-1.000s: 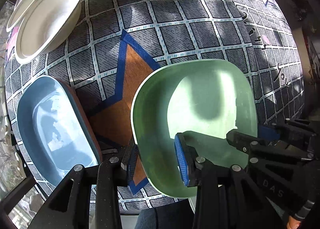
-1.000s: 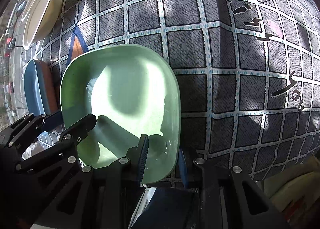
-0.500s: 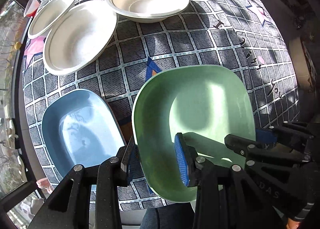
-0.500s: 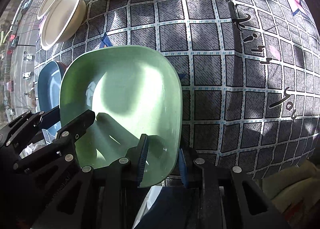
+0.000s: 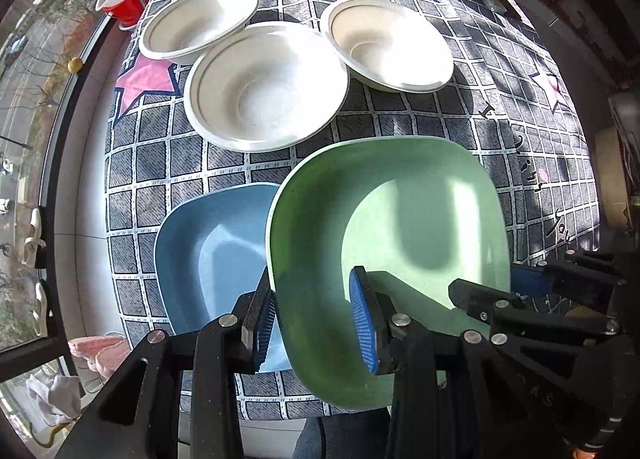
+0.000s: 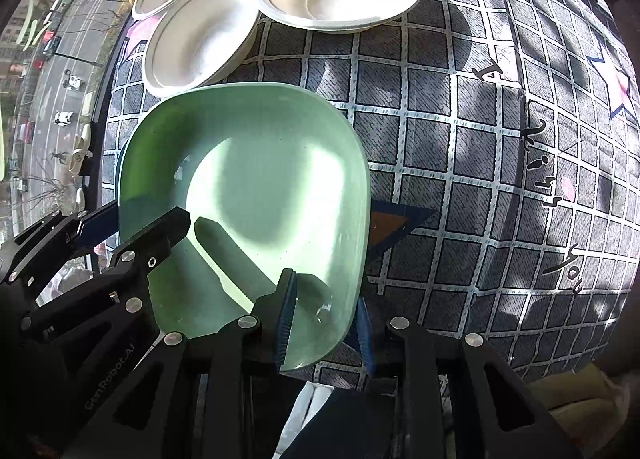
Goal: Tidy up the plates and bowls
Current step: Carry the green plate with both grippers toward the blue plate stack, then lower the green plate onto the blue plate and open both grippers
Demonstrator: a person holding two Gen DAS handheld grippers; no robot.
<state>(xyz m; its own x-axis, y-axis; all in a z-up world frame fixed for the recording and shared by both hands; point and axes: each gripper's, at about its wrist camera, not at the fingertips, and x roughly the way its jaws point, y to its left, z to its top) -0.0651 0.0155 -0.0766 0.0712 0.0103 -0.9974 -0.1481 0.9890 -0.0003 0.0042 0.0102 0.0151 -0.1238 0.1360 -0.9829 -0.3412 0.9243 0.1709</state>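
A: Green plate (image 5: 384,227)?
B: Lifted off the surface (image 5: 520,99), left claw (image 5: 312,323) and right claw (image 6: 324,323) each clamped on its near rim, partly over blue plate (image 5: 208,255).
A: Tip?
B: Keep it level, centre over blue, lower, then release both.

Looking down close over the near table edge from each wrist; sharing green plate (image 5: 384,219) (image 6: 248,195), white bowls.

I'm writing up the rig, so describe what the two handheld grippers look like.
Both grippers, left and right, are matte black linkage frames with silver rivets. The fingers carry ribbed blue pads. White lettering, hard to read, runs along the left one's frame in the right wrist view.
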